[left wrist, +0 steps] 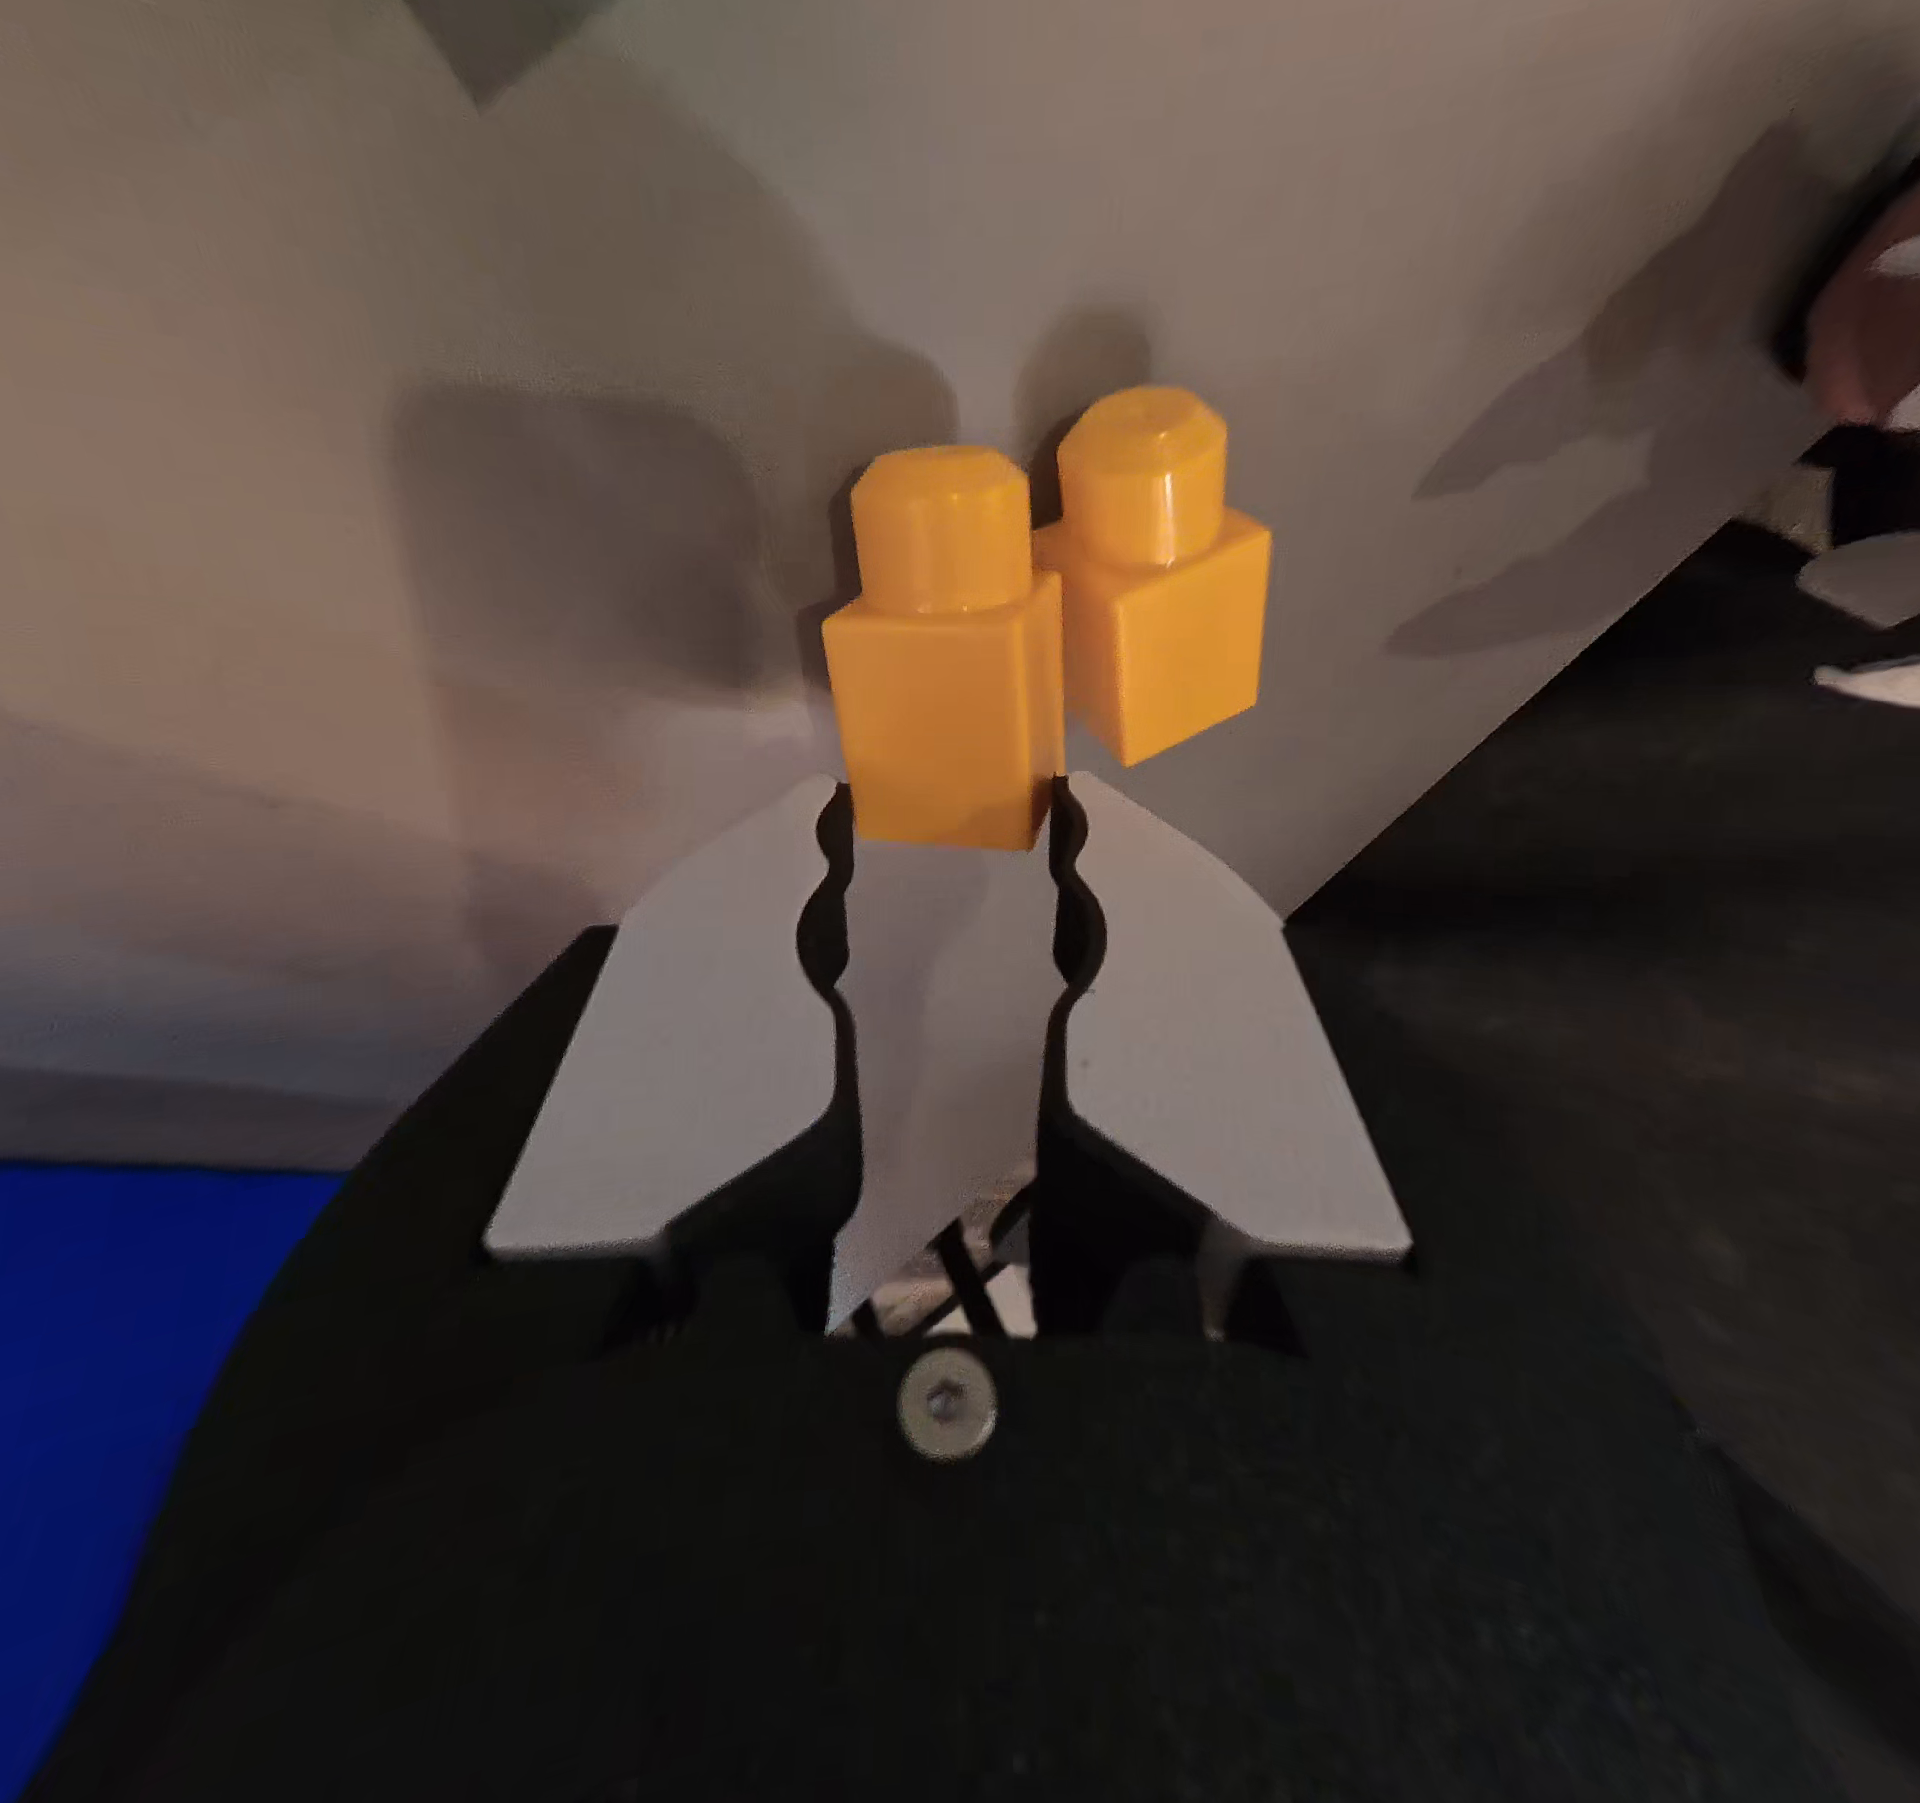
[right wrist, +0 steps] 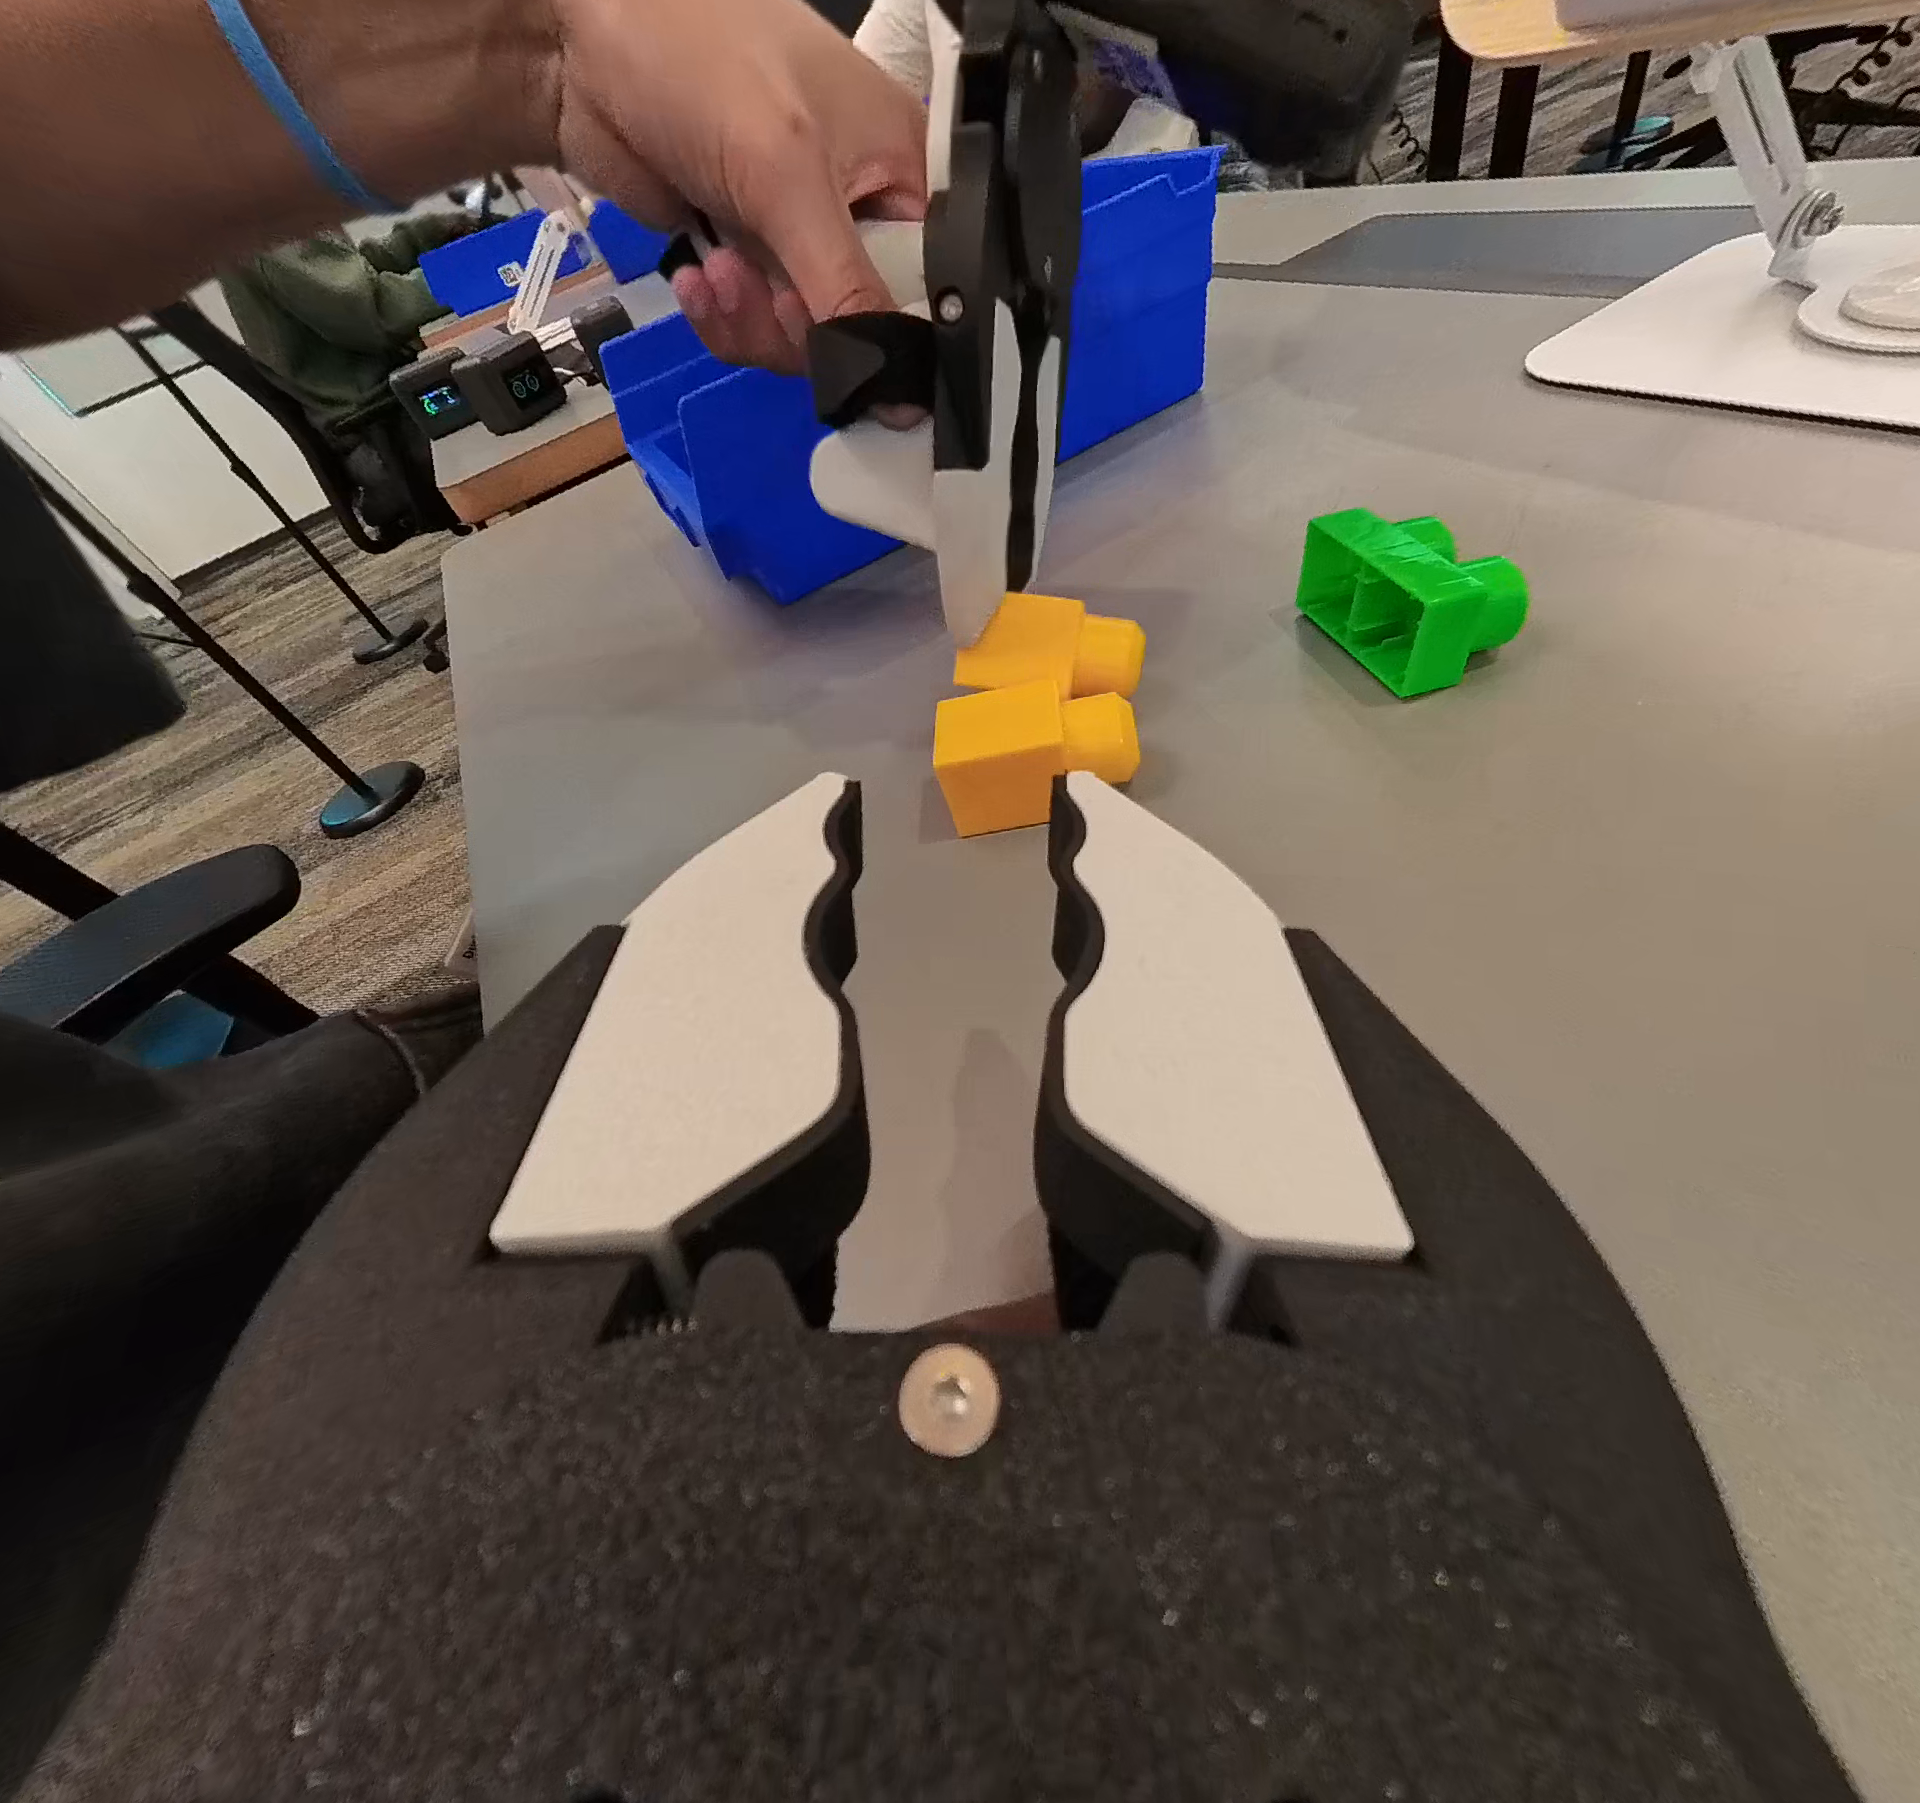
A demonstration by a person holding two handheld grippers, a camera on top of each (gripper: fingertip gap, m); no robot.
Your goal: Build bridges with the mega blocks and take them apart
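Two orange one-stud blocks lie side by side on the grey table [right wrist: 1351,922], studs pointing right in the right wrist view. My left gripper [left wrist: 948,797] comes down from above with its fingertips against both sides of the base of the far orange block [left wrist: 940,714]; it also shows in the right wrist view [right wrist: 977,610] at that block [right wrist: 1023,641]. The near orange block [right wrist: 997,766] lies loose beside it [left wrist: 1174,631]. My right gripper [right wrist: 956,797] is open and empty, tips just short of the near block. A green block [right wrist: 1408,600] lies on its side to the right.
A blue bin [right wrist: 914,382] stands behind the orange blocks. A white stand base [right wrist: 1714,351] sits at the back right. The table's left edge [right wrist: 457,766] drops to carpet with chairs and tripod stands. A hand [right wrist: 675,112] holds the left gripper. About 15 cm separates my left fingertips from my right. To the near orange block [right wrist: 997,766]: left tips about 4 cm, right tips about 10 cm.
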